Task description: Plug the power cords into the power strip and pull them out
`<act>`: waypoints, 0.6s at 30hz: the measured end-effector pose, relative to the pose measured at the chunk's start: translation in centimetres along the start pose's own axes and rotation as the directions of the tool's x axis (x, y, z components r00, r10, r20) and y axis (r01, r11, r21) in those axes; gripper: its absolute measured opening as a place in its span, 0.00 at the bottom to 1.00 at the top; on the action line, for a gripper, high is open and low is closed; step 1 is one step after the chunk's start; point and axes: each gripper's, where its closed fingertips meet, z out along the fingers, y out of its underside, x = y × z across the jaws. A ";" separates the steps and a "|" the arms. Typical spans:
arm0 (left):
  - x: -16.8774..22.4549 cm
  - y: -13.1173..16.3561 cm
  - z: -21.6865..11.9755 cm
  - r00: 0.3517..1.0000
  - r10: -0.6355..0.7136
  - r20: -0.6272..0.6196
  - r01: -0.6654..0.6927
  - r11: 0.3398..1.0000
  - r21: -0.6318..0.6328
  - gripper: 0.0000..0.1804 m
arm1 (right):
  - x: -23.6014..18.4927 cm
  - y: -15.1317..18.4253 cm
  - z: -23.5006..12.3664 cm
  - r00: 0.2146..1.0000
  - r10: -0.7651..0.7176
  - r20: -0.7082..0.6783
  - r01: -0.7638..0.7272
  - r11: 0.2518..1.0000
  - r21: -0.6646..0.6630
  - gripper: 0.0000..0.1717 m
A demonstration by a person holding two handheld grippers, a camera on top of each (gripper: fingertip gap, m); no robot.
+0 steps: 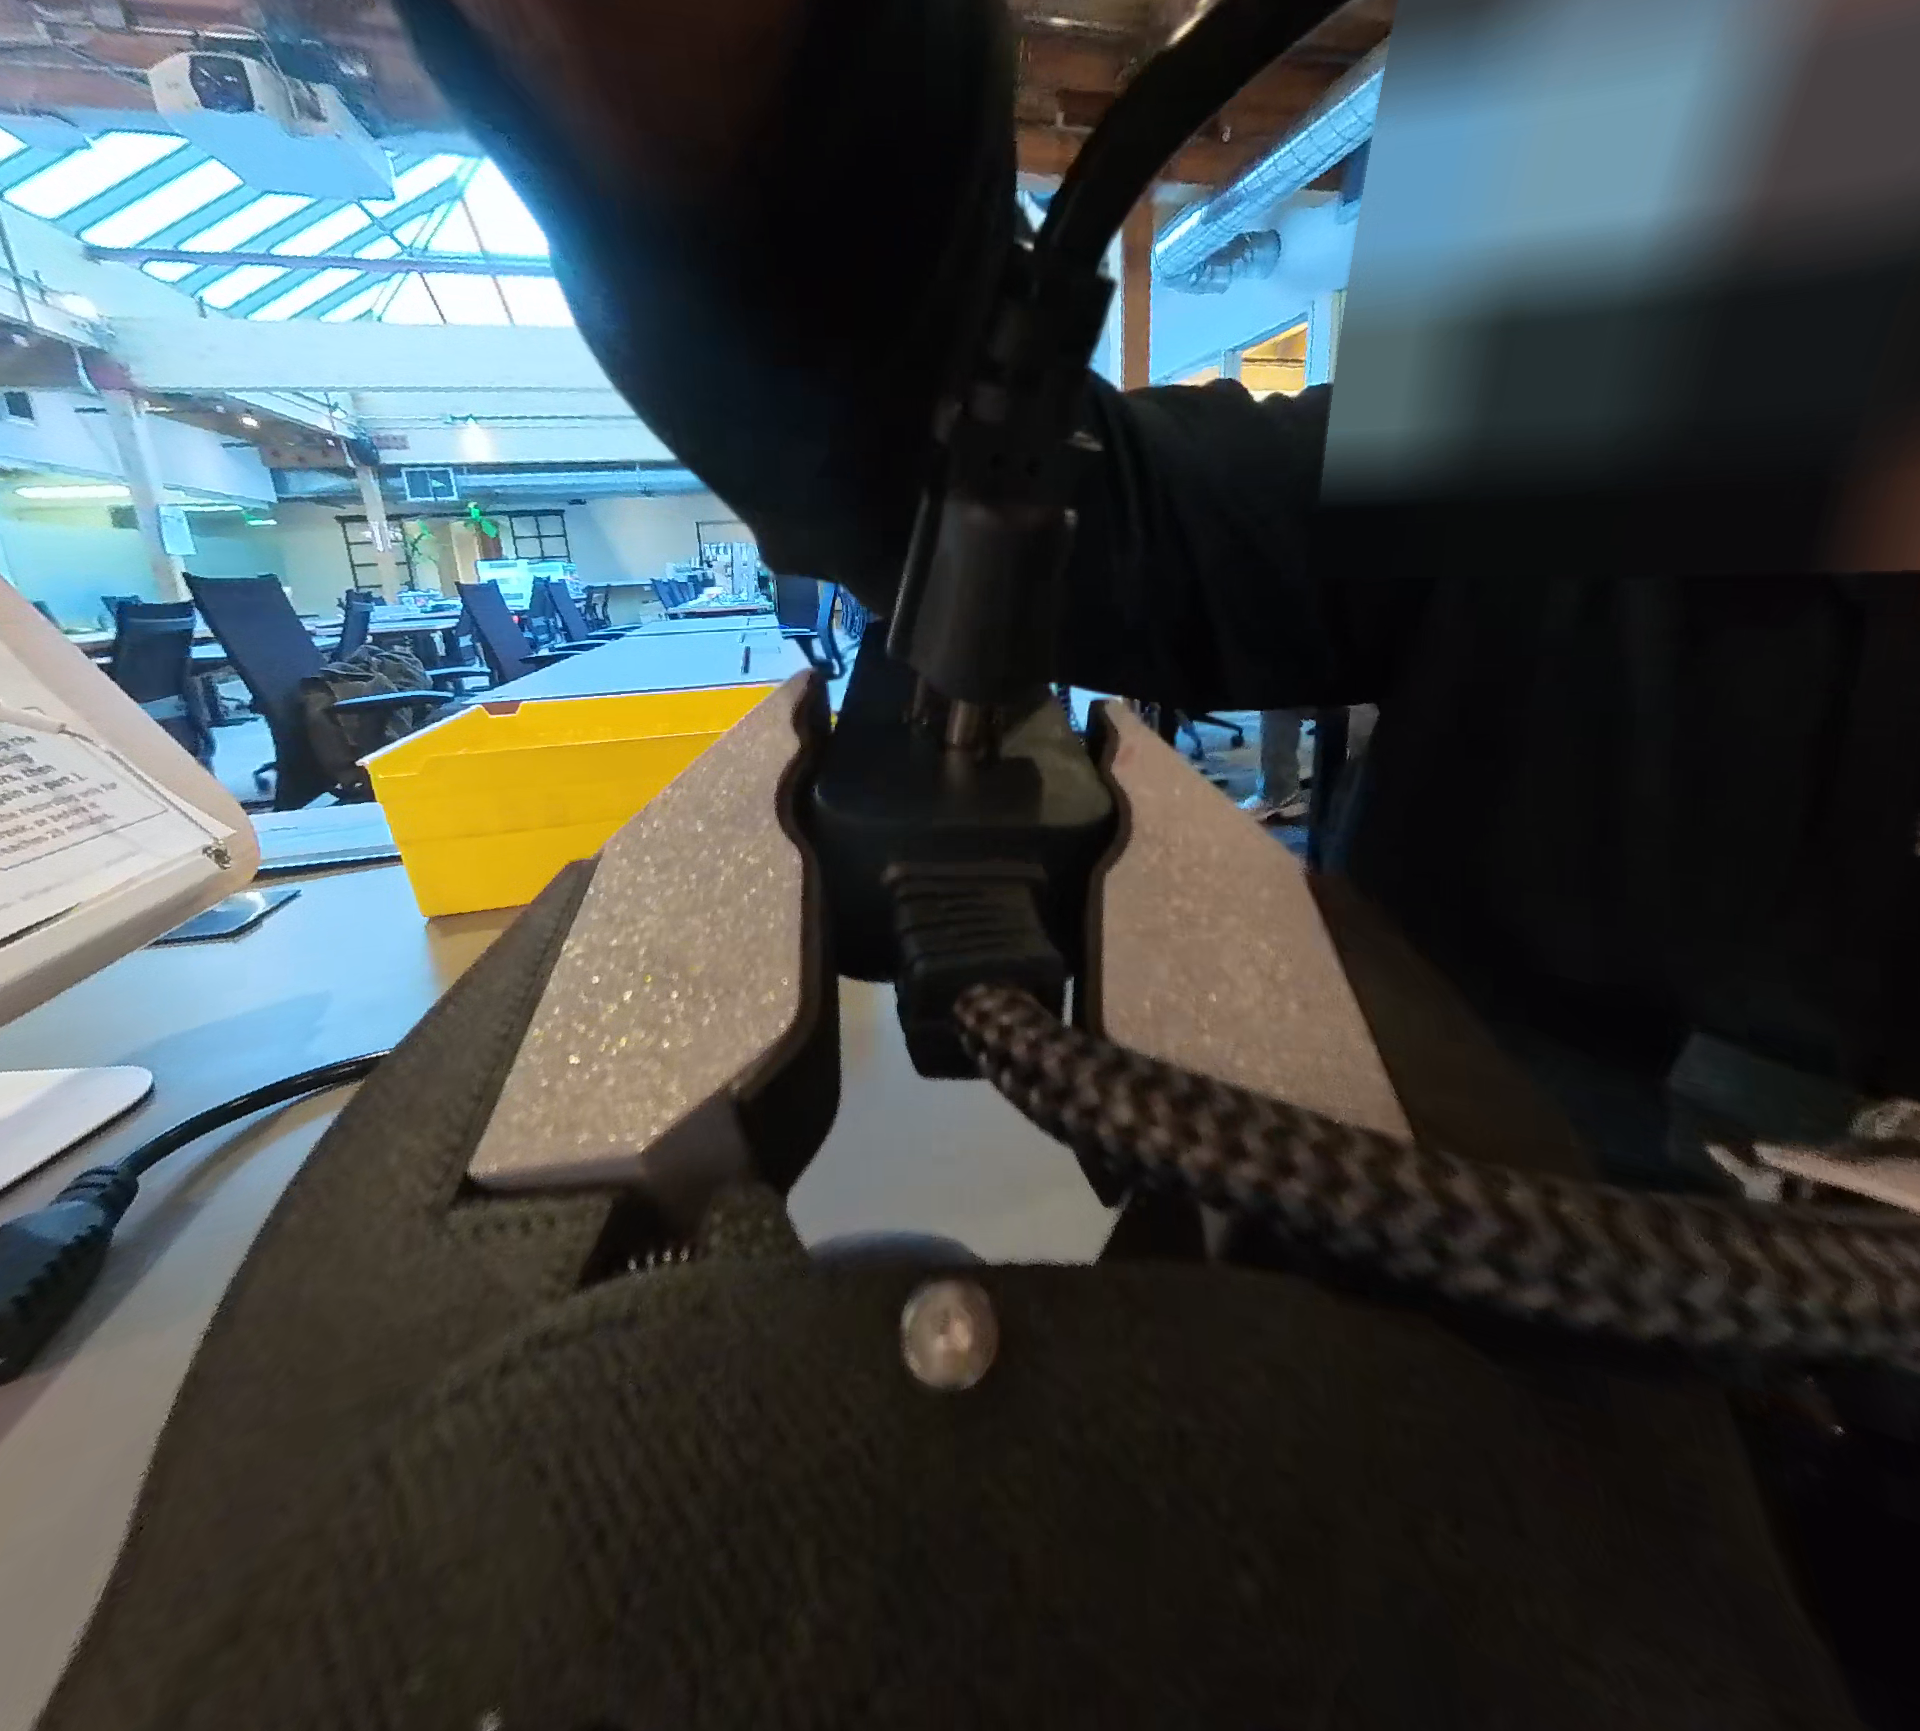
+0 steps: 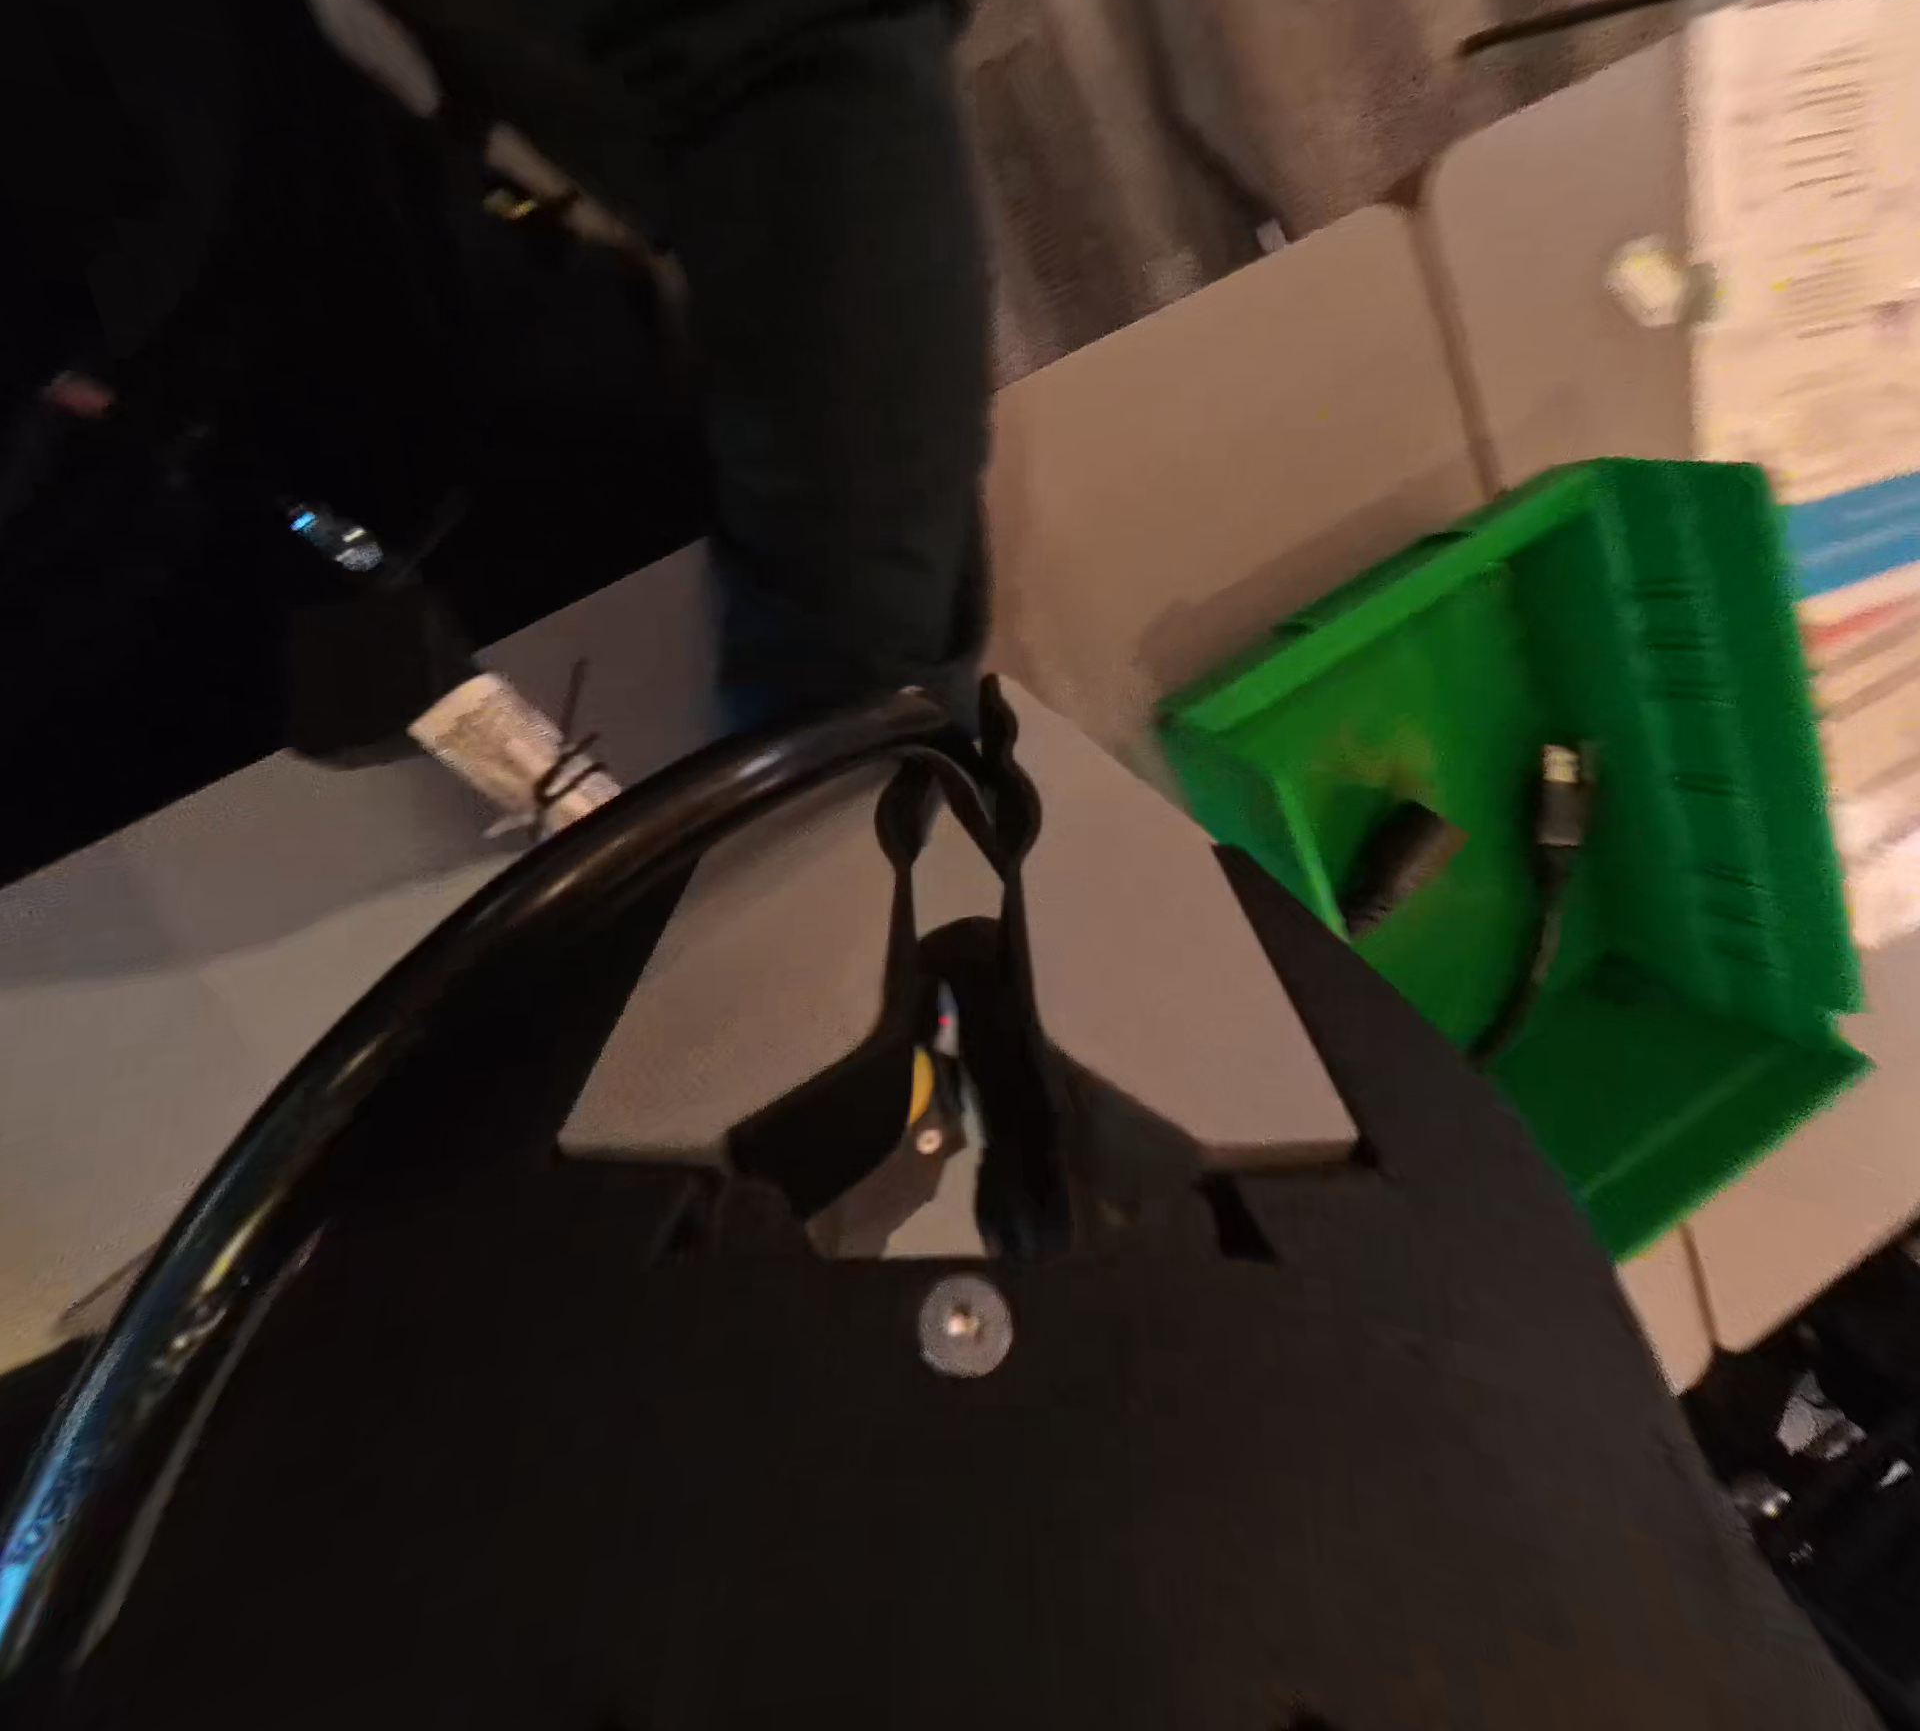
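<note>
In the left wrist view my left gripper (image 1: 958, 713) is shut on a black power strip (image 1: 956, 814), both grey fingers pressed on its sides. The strip's braided cord (image 1: 1351, 1182) runs back to the right. A dark plug (image 1: 977, 580) stands on the strip's top face, with its metal prongs (image 1: 966, 725) partly showing. Its black cord (image 1: 1091, 206) rises behind it. In the right wrist view my right gripper (image 2: 951, 777) is pinched shut on a glossy black power cord (image 2: 520, 902) that curves away to the lower left.
A yellow bin (image 1: 540, 777) stands on the table behind the left gripper. A white stand with a sheet (image 1: 83, 808) and another black plug (image 1: 52, 1234) are at the left. A green printed holder (image 2: 1610, 798) sits on the grey table (image 2: 1195, 455). A person in dark clothes stands close. Some 20 centimeters of space lies between my two pairs of fingers.
</note>
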 end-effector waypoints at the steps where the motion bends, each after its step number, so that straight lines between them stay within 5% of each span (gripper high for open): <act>1: 0.1 0.2 0.1 1.000 0.001 -0.005 -0.001 1.000 -0.010 0.26 | -1.0 0.2 0.6 0.999 -0.011 0.048 0.013 0.999 -0.034 0.04; 9: 0.2 1.0 0.4 0.999 0.040 0.002 -0.040 0.997 -0.064 0.26 | -4.9 -0.1 2.1 0.980 -0.016 0.197 0.030 0.997 -0.072 0.07; 13: 1.4 2.1 0.6 0.996 0.046 -0.073 -0.054 0.991 -0.123 0.26 | -1.6 0.7 0.8 0.999 0.017 -0.027 -0.022 0.984 -0.176 0.15; 15: 1.9 2.4 0.8 0.992 0.092 -0.086 -0.102 0.988 -0.118 0.26 | -0.1 1.3 -0.8 0.991 0.031 -0.130 -0.060 0.972 -0.227 0.30; 18: 2.0 2.7 1.2 0.988 0.131 -0.081 -0.141 0.980 -0.138 0.26 | 1.0 2.0 -2.7 0.973 0.045 -0.227 -0.105 0.960 -0.258 0.39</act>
